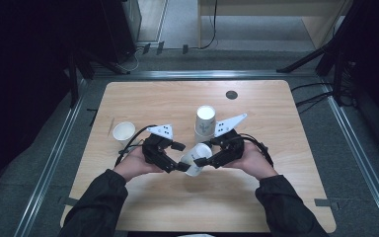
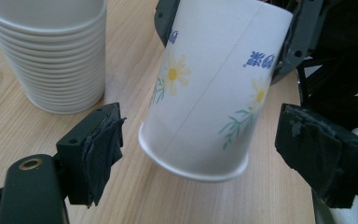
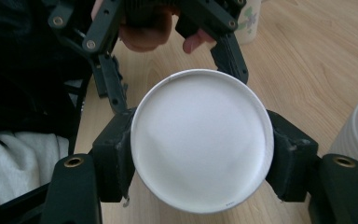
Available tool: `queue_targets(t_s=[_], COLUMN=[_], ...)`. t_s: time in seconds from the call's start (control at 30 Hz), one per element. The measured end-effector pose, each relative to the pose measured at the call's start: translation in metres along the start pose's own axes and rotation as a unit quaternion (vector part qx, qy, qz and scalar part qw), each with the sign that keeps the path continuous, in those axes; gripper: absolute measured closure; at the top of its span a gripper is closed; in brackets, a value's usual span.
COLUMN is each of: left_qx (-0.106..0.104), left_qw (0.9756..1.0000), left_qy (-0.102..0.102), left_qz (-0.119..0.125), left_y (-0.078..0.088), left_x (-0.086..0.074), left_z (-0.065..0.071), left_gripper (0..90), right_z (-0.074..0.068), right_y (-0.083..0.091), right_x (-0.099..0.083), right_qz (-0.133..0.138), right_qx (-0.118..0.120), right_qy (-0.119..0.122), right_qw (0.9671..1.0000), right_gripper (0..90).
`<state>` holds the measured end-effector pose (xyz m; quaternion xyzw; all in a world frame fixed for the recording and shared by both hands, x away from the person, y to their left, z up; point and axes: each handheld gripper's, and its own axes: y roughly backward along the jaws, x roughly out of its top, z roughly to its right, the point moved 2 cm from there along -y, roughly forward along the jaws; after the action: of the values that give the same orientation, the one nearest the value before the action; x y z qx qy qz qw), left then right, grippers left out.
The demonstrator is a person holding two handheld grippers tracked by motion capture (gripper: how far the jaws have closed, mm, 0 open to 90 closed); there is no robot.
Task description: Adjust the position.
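Item one: a flowered cup (image 1: 196,159), paper, white with daisy print, held tilted just above the worktop (image 1: 276,197) near its middle, between our two hands. Our right tongs (image 1: 203,161) are clamped on it near the rim, one pad on each side, as the right gripper view shows with the cup's mouth (image 3: 200,140) facing the camera. Our left tongs (image 1: 181,165) stand apart around the cup's base; in the left gripper view the base (image 2: 193,163) hangs between the two pads (image 2: 103,149) with a gap on either side, touching neither. Item two: a stack of cups (image 1: 205,123), upright, just behind the held cup and close beside the right gripper. Item three: a single cup (image 1: 123,132), upright, near the worktop's left edge, apart from the rest. Item four: a dark round disc (image 1: 231,95) set in the worktop's far side.
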<state>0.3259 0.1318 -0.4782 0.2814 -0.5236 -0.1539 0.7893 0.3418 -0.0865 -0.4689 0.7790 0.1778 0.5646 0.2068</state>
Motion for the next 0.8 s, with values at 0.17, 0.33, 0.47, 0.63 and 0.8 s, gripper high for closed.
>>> queue_targets(t_s=[0.17,0.33,0.47,0.63,0.8], left_qx=[0.001,-0.002,-0.008,-0.008,-0.01], left_qw=[1.0,1.0,0.9998,0.9996,0.9994], left_qy=[-0.004,-0.01,-0.014,-0.023,-0.029], left_qz=[0.0,-0.001,-0.007,-0.015,-0.014], left_y=[-0.003,-0.006,-0.011,-0.014,-0.015], left_x=[-0.001,-0.002,-0.003,-0.004,-0.004], left_z=[0.002,0.003,0.004,0.005,0.006], left_gripper=[15.4,15.4,15.4,16.7,21.5], right_z=[-0.001,-0.003,-0.005,-0.005,-0.005], right_y=[0.0,0.0,-0.002,-0.003,-0.004], right_x=[0.002,0.004,0.006,0.006,0.007], right_qz=[0.006,0.01,0.012,0.011,0.013], right_qx=[0.001,0.007,0.015,0.017,0.022], right_qy=[-0.001,-0.003,-0.004,-0.006,-0.012], right_qw=[1.0,0.9999,0.9998,0.9998,0.9996], right_gripper=[35.4,35.5,35.5,35.6,35.6])
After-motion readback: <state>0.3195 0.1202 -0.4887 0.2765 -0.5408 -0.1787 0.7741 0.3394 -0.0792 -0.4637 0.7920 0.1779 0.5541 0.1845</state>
